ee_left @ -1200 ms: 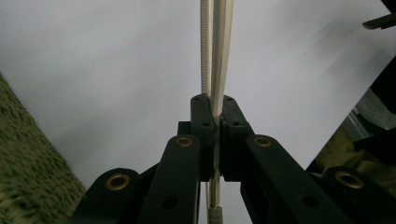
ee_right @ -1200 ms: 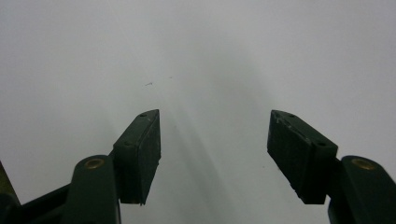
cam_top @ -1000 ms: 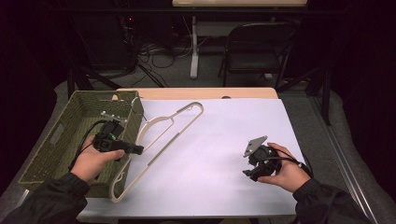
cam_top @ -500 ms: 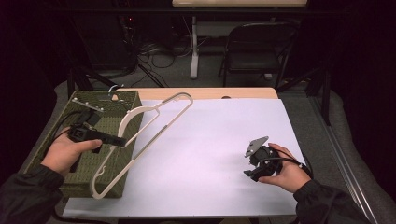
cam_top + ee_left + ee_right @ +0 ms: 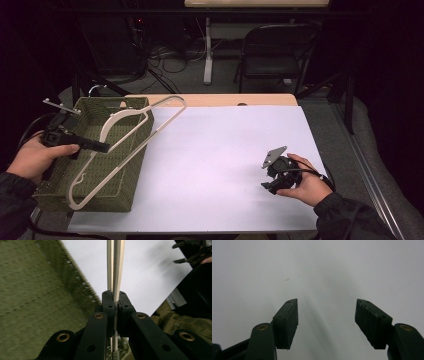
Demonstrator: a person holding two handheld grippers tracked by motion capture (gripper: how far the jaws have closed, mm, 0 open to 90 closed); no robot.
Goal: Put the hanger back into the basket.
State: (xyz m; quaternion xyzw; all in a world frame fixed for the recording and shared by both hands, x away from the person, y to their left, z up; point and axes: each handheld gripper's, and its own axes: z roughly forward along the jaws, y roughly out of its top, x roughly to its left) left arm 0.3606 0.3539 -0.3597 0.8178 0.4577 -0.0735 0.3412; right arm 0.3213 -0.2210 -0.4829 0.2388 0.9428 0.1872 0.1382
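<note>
Over at the left edge of the white-covered tabletop [image 5: 225, 150], the left gripper [image 5: 102, 147] has its jaws clamped tight on one thin arm of a cream, triangle-shaped clothes hanger [image 5: 142, 127]. Its own view shows the hanger's bar [image 5: 117, 267] pinched dead centre between the jaws, w/ a ribbed strip beside it. The hanger hangs tilted over the olive-green woven rectangular basket [image 5: 127, 190]: lower end over the basket's near part, upper end poking past the rim toward the tabletop. Can't tell if it touches the rim. My guess is it's gripped mid-arm so it stays balanced & can be swung over the basket wall, prob. to be dropped inside.

Right gripper [image 5: 267, 186] sits low near the front right of the tabletop, well apart from hanger & basket. Its jaws stand wide, nothing between them, just bare white surface in its own view [image 5: 327, 322]. Looks parked, out of the way, since one hand seems enough for something this light.
</note>
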